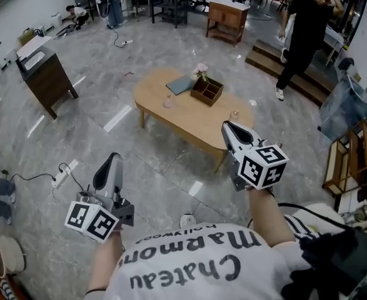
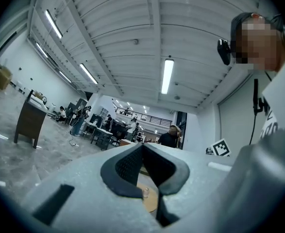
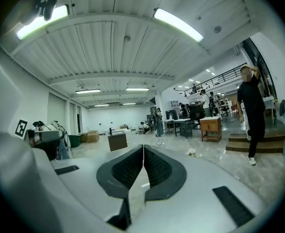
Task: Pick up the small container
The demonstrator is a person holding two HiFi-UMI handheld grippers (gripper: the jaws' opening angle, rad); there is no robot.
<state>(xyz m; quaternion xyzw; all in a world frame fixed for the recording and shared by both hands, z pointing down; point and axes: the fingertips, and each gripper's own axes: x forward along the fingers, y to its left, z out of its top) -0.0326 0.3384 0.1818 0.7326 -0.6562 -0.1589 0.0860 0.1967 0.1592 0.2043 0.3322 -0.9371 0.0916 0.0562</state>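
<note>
A low oval wooden table stands on the marble floor ahead of me. On it are a small pinkish container near the left side and a small clear container near the right edge. My left gripper is shut and empty, over the floor short of the table. My right gripper is also shut and empty, its tip just short of the clear container. In the left gripper view the shut jaws frame the tabletop and a small clear container. The right gripper view shows shut jaws pointing across the room.
A brown compartment box with flowers and a grey-blue book lie on the table's far side. A dark cabinet stands left, a power strip lies on the floor, a person stands by wooden steps, and a shelf is right.
</note>
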